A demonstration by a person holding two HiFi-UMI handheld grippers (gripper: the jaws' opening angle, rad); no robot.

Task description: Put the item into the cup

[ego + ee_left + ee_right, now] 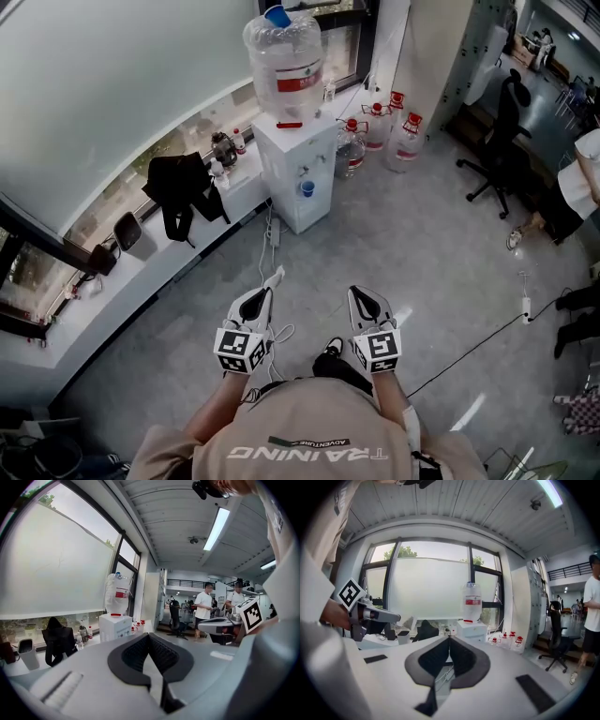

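No cup and no item to go in it can be made out in any view. My left gripper [275, 277] is held at waist height over the grey floor, pointing toward the water dispenser [295, 169]. Its jaws are shut with nothing between them, and the left gripper view [149, 635] shows the black pads meeting at the tip. My right gripper [355, 292] hangs beside it, about a hand's width to the right. It is also shut and empty, as the right gripper view [449, 639] shows.
The white dispenser carries a large clear bottle [284, 56]; spare bottles [380, 131] stand to its right. A black bag [180, 197] lies on the window ledge. A cable [272, 246] runs along the floor. An office chair [502, 141] and people [574, 192] are at the right.
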